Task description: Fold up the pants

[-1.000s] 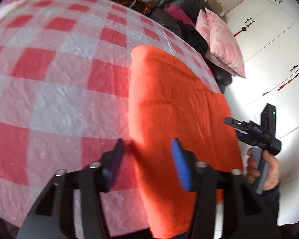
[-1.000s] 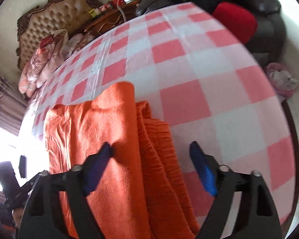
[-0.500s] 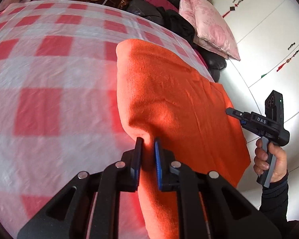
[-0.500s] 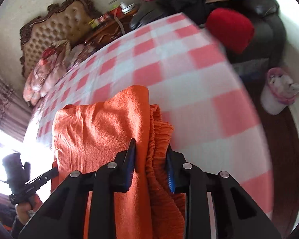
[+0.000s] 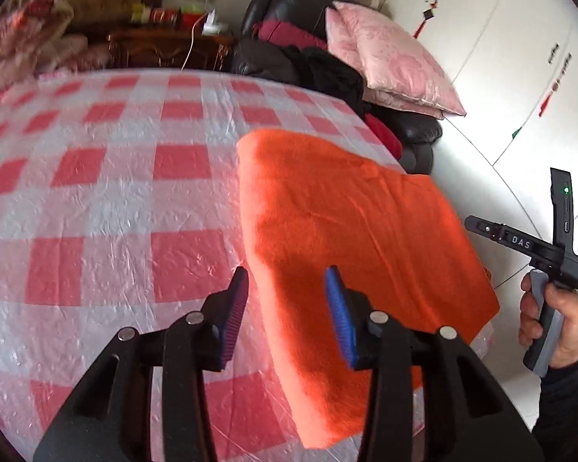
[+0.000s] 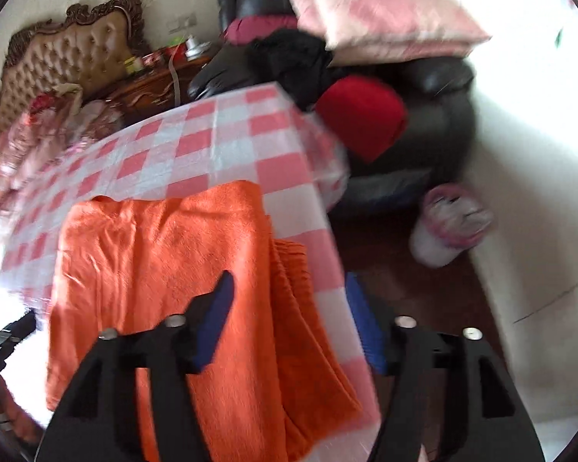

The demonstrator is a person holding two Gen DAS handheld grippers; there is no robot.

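The orange pants [image 5: 350,238] lie folded flat on the red-and-white checked table [image 5: 96,200], near its right edge. My left gripper [image 5: 289,308] is open and empty, its jaws wide above the near left edge of the pants. In the right wrist view the pants [image 6: 165,261] lie in stacked layers, their ribbed part [image 6: 304,308] reaching the table's edge. My right gripper [image 6: 289,319] is open and empty, held above that end. The right gripper [image 5: 528,246] also shows in the left wrist view, beyond the pants.
A black sofa [image 6: 435,88] with pink cushions [image 5: 389,61], dark clothes and a red cushion [image 6: 362,115] stands behind the table. A wooden cabinet [image 5: 165,46] and a padded headboard [image 6: 65,54] stand at the back. A pink-lined bin [image 6: 451,227] sits on the floor.
Both grippers were shut on the pants half a second ago. Both have let go, opened wide and pulled back. The pants now lie flat on the table.
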